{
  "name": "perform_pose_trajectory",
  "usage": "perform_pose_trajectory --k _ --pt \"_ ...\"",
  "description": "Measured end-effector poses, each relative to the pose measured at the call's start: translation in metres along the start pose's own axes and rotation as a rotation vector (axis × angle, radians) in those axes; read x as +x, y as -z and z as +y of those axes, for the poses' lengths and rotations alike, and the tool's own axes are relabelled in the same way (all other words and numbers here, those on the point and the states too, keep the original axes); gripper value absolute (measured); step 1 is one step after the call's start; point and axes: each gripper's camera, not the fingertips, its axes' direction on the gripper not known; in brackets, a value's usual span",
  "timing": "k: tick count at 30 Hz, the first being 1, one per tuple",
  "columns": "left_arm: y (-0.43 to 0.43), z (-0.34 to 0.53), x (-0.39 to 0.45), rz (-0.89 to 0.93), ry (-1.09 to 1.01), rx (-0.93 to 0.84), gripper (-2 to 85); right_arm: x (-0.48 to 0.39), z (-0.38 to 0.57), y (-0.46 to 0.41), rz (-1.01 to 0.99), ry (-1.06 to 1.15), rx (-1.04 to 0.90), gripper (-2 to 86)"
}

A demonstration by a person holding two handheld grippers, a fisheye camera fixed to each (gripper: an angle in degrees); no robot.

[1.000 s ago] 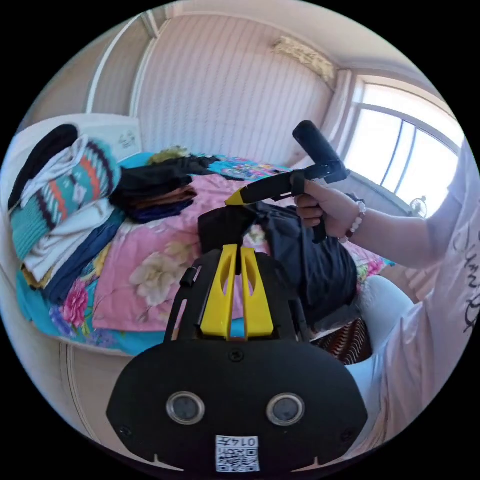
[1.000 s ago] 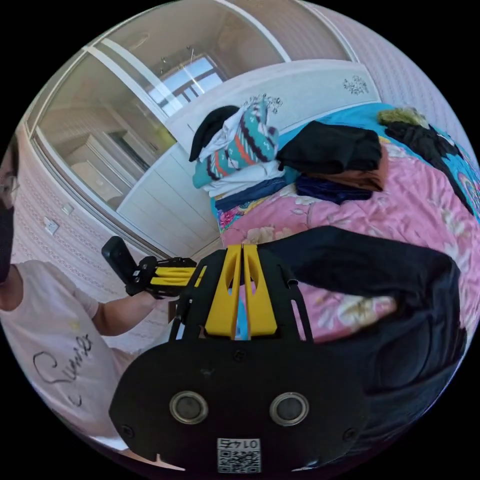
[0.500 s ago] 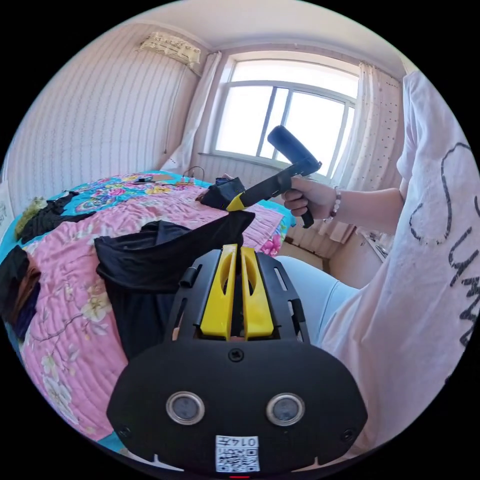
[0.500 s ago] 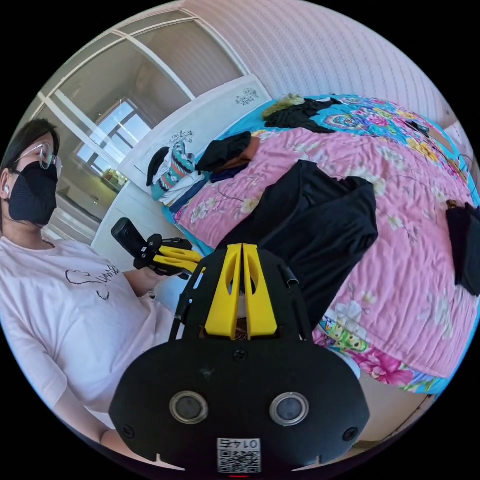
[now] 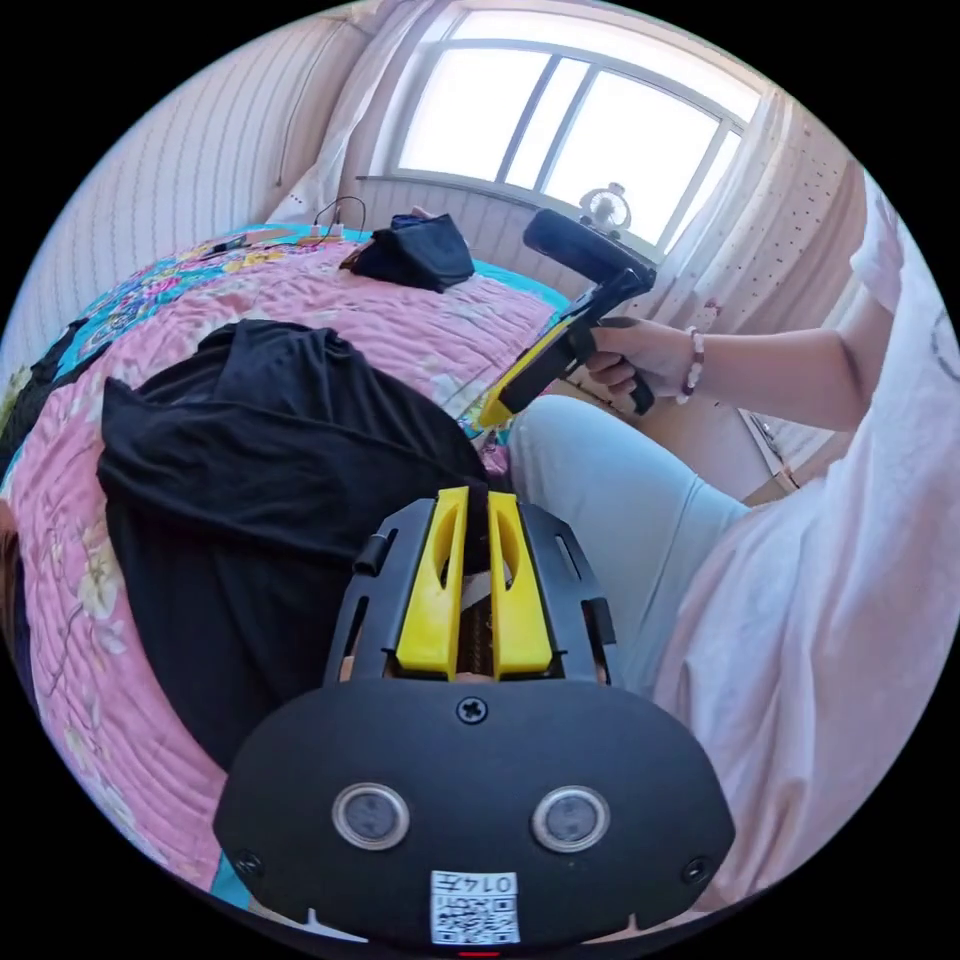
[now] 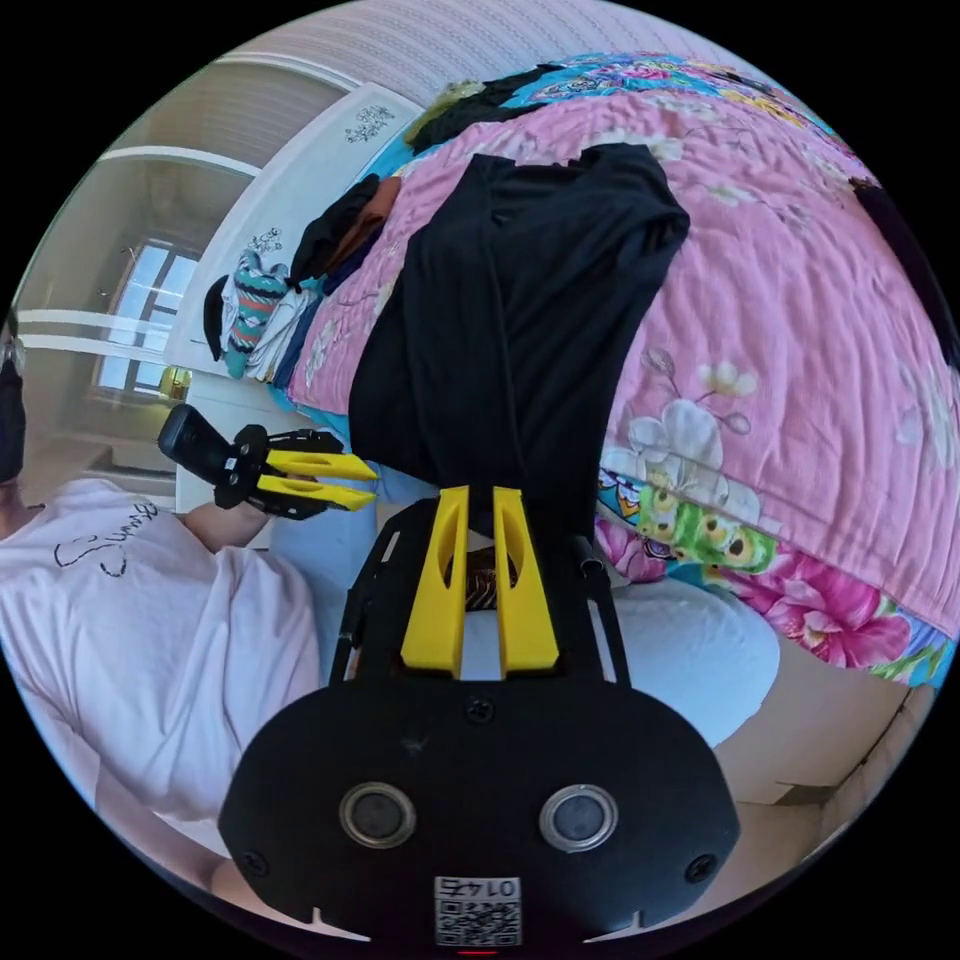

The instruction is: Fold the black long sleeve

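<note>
With the black long-sleeved cotton top [image 6: 520, 300] draped over the edge of the pink floral quilt [image 6: 800, 330] and both yellow-jawed grippers, left [image 5: 467, 500] and right [image 6: 480, 500], parted a little and gripping nothing, its overhanging hem looked likely to slide floorwards.

The black long sleeve [image 6: 520, 300], bunched and lifted a second ago, now lies spread across the pink quilt [image 6: 790, 330], and both the left claw [image 5: 468, 500] and right claw [image 6: 478, 495] have parted their jaws at its near hem.
</note>
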Motion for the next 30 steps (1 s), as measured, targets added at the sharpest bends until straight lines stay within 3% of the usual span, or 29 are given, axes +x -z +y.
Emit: perform_pose_trajectory --k 4,6,8,13,15,18,20,23,30 --pt "0.032 -0.019 -0.057 -0.208 0.029 0.021 8.5 0.034 -0.057 0.043 0.084 0.078 0.124 5.6" --pt "0.050 -0.042 -0.108 -0.428 0.100 0.057 7.7 0.061 -0.112 0.065 0.160 0.119 0.217 6.6" --pt "0.057 -0.061 -0.152 -0.479 0.200 0.088 6.8 0.088 -0.155 0.077 0.189 0.101 0.280 7.2" --pt "0.055 -0.122 -0.240 -0.516 0.378 0.205 9.8 0.149 -0.247 0.081 0.156 -0.030 0.330 10.9" --pt "0.034 -0.147 -0.280 -0.445 0.474 0.126 11.4 0.175 -0.275 0.069 0.184 -0.100 0.282 14.3" --pt "0.004 -0.160 -0.321 -0.360 0.608 -0.048 8.0 0.201 -0.283 0.071 0.151 -0.175 0.262 12.3" --pt "-0.001 -0.162 -0.327 -0.337 0.597 -0.044 2.7 0.209 -0.279 0.082 0.066 -0.134 0.252 2.2" --pt "0.009 -0.172 -0.330 -0.297 0.516 -0.043 -0.1 0.218 -0.270 0.105 -0.063 -0.059 0.235 0.6" --pt "0.082 -0.194 -0.328 -0.278 0.410 0.084 -0.8 0.204 -0.244 0.199 -0.112 0.012 0.395 -0.3"
